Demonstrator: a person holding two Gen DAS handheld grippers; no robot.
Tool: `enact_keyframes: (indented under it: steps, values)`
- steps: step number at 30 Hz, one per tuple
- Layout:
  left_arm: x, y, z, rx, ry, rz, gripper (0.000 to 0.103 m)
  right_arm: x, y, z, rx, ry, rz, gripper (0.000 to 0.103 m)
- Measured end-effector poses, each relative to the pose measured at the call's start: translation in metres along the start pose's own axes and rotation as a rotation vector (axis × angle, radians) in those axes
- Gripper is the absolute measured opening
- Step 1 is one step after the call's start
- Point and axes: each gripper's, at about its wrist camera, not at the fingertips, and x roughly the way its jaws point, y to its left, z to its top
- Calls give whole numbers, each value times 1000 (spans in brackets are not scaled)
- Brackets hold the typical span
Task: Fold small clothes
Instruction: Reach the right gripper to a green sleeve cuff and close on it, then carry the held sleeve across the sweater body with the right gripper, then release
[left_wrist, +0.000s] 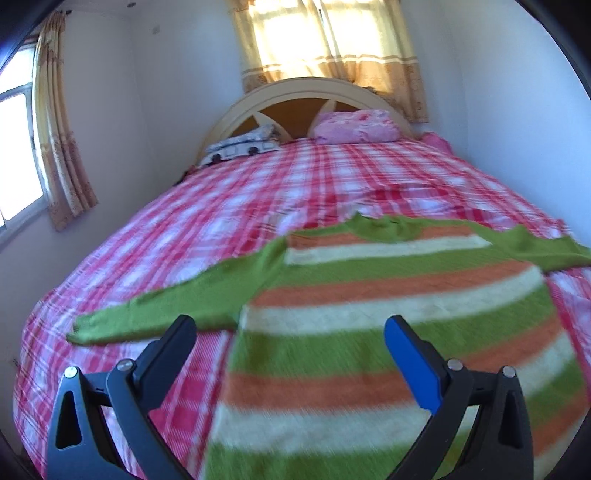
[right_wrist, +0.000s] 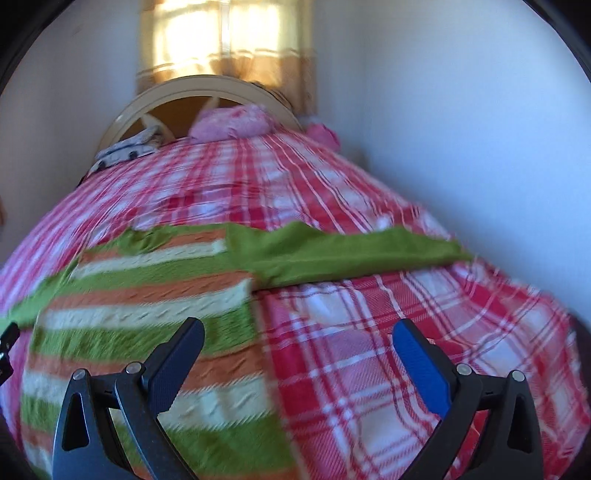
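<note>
Left wrist view: the left gripper (left_wrist: 288, 328) hangs with its two fingers spread wide and nothing between them. Just ahead of and below it a small knitted sweater with green, orange and cream stripes and plain green sleeves (left_wrist: 388, 295) lies flat, front up, on a bed covered in a red, pink and white plaid sheet (left_wrist: 184, 229). One green sleeve (left_wrist: 177, 302) stretches out ahead and to the left of the fingers; the neckline is further ahead. Far beyond, a pink pillow (left_wrist: 354, 127) rests by the headboard.

Right wrist view: the right gripper (right_wrist: 298, 332) is likewise spread apart and empty, above bare plaid sheet. The sweater's side edge runs just left of its left finger, and the other green sleeve (right_wrist: 351, 254) lies straight out ahead.

The knit looks soft, light and limp, likely to sag and drag on the sheet. I judge the cuffs or shoulder seams the best holds, pinching both layers.
</note>
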Motion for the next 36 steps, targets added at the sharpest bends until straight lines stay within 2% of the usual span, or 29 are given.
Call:
enact_keyframes:
  steps: [3, 5, 7, 11, 13, 14, 17, 19, 22, 24, 25, 26, 29, 32, 36]
  values:
    - [24, 1, 5, 7, 2, 46, 103, 29, -46, 14, 154, 53, 33, 98]
    - [43, 5, 5, -12, 21, 70, 103, 48, -86, 25, 279, 64, 46, 80]
    - [59, 9, 0, -51, 58, 81, 103, 69, -131, 36, 409, 73, 52, 71]
    - [86, 16, -14, -137, 150, 60, 103, 108, -224, 44, 706, 93, 57, 71]
    - [95, 15, -23, -157, 194, 40, 103, 125, -256, 46, 774, 108, 42, 71]
    - [102, 14, -28, -166, 243, 19, 103, 135, -271, 47, 805, 118, 25, 71]
    - [102, 20, -30, -215, 258, -8, 103, 157, -292, 48, 864, 128, 21, 71]
    - [102, 22, -33, -236, 272, -17, 103, 170, -296, 51, 864, 147, 3, 69]
    - [101, 24, -35, -254, 280, -31, 103, 193, -292, 57, 825, 185, -16, 56]
    - [104, 27, -36, -274, 287, -46, 103, 199, -288, 64, 778, 170, -49, 40]
    - [106, 29, -36, -289, 291, -56, 103, 202, -289, 66, 762, 172, -53, 26]
    - [111, 32, -36, -311, 299, -74, 103, 206, -288, 67, 747, 184, -60, 19]
    - [118, 37, -38, -374, 317, -124, 103, 209, -295, 66, 737, 170, -70, 7]
    - [121, 42, -41, -424, 325, -154, 103, 189, -287, 75, 681, 112, -81, 7]
    - [119, 38, -39, -403, 318, -135, 103, 149, -254, 104, 556, 9, -81, 7]
